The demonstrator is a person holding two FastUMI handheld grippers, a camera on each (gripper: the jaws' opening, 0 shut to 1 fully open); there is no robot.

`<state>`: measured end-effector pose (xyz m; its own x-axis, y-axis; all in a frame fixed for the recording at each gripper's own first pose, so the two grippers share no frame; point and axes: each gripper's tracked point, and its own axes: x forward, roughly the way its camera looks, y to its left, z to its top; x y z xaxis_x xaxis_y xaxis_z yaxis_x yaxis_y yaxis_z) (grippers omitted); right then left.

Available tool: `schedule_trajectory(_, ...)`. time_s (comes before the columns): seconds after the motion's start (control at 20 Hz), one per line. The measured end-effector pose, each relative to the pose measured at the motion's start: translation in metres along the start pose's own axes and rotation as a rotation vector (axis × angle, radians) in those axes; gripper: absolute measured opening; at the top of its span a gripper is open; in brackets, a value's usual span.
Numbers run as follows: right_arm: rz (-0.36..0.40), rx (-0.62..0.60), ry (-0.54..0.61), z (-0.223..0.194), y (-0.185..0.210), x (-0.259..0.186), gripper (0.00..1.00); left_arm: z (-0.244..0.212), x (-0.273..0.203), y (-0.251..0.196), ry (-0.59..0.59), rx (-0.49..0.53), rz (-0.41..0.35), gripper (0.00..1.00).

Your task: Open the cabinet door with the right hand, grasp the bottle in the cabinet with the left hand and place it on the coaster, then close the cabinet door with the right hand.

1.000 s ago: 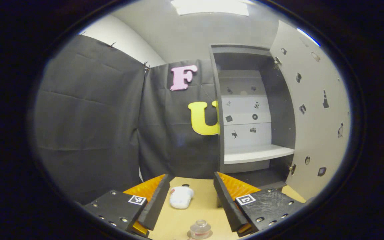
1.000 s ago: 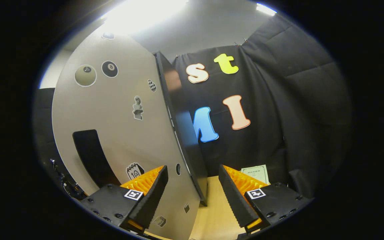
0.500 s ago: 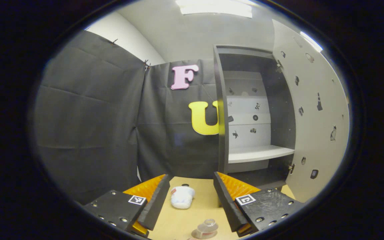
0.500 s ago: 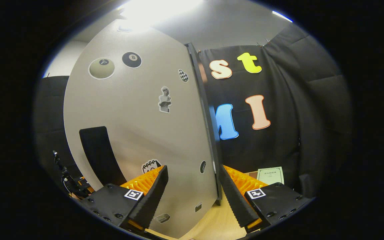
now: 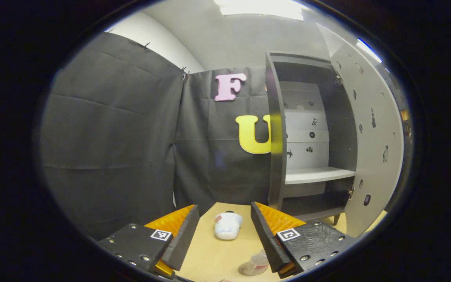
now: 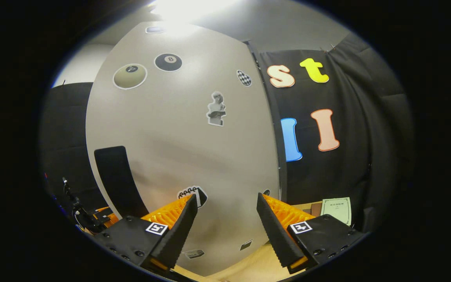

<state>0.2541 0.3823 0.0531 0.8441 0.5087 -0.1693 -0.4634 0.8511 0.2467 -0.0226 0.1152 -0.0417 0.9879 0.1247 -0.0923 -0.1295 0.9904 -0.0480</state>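
Booth worktop (image 5: 210, 258): bottle (image 5: 253, 265) out, cabinet door (image 6: 178, 156) ajar. Both grippers, left (image 5: 222, 235) and right (image 6: 225, 231), gape empty. Risk: right slips off door's flat face mid-push.

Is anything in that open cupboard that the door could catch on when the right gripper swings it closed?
Nothing visible. The right gripper faces the door's outer face, fingers open. In the left gripper view the cupboard's shelf looks bare, and the bottle sits on the table, outside it.
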Motion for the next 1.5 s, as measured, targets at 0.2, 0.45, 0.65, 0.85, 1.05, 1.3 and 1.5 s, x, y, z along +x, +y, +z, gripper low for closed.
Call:
schedule_trajectory(0.2, 0.011, -0.077, 0.01, -0.009, 0.019, 0.023, 0.97, -0.003, -0.005, 0.018, 0.011, -0.005, 0.035, 0.82)
schedule_trajectory(0.45, -0.012, -0.135, -0.002, -0.018, 0.039, 0.062, 0.97, -0.007, -0.015, 0.044, 0.023, 0.0, 0.082, 0.82)
schedule_trajectory(0.65, -0.102, -0.196, -0.023, -0.02, 0.031, 0.085, 0.97, -0.011, -0.027, 0.063, 0.036, 0.0, 0.123, 0.8)
schedule_trajectory(0.85, -0.144, -0.182, -0.053, -0.02, 0.035, 0.086, 0.96, -0.018, -0.034, 0.08, 0.056, 0.001, 0.158, 0.8)
schedule_trajectory(1.05, -0.162, -0.088, -0.055, -0.025, 0.036, 0.093, 0.95, -0.021, -0.032, 0.085, 0.068, 0.01, 0.169, 0.8)
schedule_trajectory(1.3, -0.185, 0.017, -0.057, -0.03, 0.035, 0.093, 0.97, -0.015, -0.022, 0.075, 0.061, 0.021, 0.135, 0.8)
schedule_trajectory(1.5, -0.199, 0.012, -0.1, -0.017, 0.03, 0.076, 0.97, -0.005, -0.011, 0.058, 0.041, 0.018, 0.084, 0.82)
